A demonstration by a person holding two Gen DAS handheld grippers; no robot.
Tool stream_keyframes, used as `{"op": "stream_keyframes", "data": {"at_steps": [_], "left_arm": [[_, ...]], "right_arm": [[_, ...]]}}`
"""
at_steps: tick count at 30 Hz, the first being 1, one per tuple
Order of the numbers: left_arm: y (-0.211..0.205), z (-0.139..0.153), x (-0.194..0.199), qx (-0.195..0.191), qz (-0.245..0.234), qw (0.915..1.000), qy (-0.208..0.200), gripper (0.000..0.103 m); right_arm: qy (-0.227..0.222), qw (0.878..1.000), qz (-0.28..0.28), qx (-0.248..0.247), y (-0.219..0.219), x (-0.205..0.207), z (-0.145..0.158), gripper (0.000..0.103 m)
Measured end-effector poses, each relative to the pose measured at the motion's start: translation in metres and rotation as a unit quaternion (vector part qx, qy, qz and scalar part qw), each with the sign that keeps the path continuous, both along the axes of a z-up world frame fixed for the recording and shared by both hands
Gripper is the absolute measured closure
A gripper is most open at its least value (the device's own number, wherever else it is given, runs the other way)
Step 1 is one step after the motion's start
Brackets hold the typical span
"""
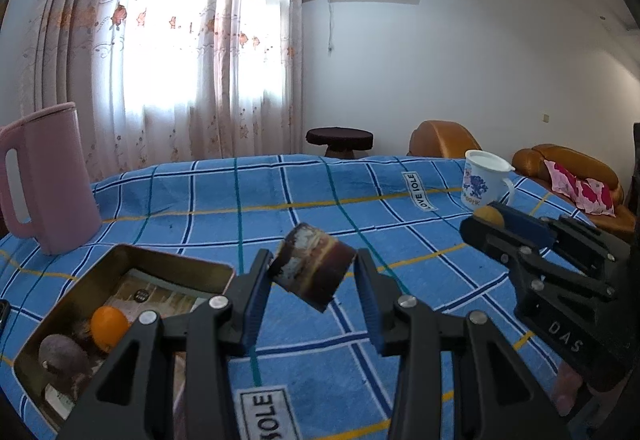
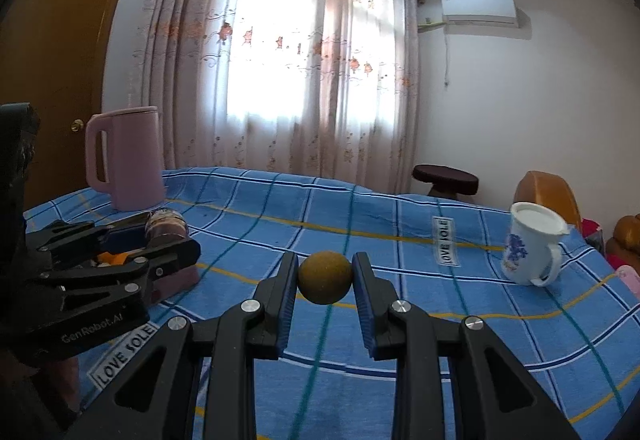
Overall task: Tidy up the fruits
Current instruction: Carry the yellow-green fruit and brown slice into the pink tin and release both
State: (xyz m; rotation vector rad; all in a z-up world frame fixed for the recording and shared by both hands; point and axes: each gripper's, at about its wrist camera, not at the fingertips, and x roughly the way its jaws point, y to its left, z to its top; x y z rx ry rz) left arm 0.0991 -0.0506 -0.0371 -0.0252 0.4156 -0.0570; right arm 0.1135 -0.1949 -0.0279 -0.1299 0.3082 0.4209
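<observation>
The left claw (image 1: 314, 272) is clamped on a dark, tilted block (image 1: 312, 266) with pale and orange streaks, held in the air above the blue checked cloth (image 1: 320, 196) that covers the bench. Just left of and below this claw sits an open metal tin (image 1: 176, 260); its near-right rim lies close beside the left finger. Inside the tin rest an orange (image 1: 108, 326) and, nearer the camera, a brown fruit (image 1: 64, 358), the two almost touching. Beyond the tin, toward the bench's left edge, a pink jug (image 1: 48, 180) stands upright.

The right claw (image 2: 325, 280) is clamped on a round brownish-yellow fruit (image 2: 325, 277), also held above the cloth. Well to its right, near the far right edge, a white mug (image 2: 532, 244) with a blue print stands. Between the two claws and ahead of both, the cloth lies bare out to the far edge. From the right wrist view the left claw sits low on the left, over the tin.
</observation>
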Motion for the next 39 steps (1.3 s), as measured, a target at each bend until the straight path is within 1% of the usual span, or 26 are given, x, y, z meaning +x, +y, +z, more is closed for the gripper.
{"op": "stream_keyframes", "data": {"at_steps": [8,13,20,28,39], "left_arm": [[0.015,0.000,-0.012,-0.006,0.006,1.0000,0.005,0.060],[0.027,0.001,-0.020,-0.011,0.013,0.9998,0.006,0.060],[0.045,0.006,-0.032,-0.012,0.029,0.9995,0.008,0.060],[0.077,0.009,-0.045,-0.014,0.055,0.9982,0.018,0.060],[0.115,0.004,-0.057,-0.016,0.088,0.9953,0.036,0.060]], "right_arm": [[0.013,1.000,0.025,0.006,0.017,-0.005,-0.003,0.074],[0.017,0.999,0.042,0.000,0.032,-0.007,-0.003,0.074],[0.019,0.997,0.071,0.000,0.055,-0.013,0.004,0.074],[0.025,0.993,0.112,-0.002,0.091,-0.013,0.013,0.074],[0.049,0.984,0.170,-0.009,0.147,-0.014,0.017,0.074]]}}
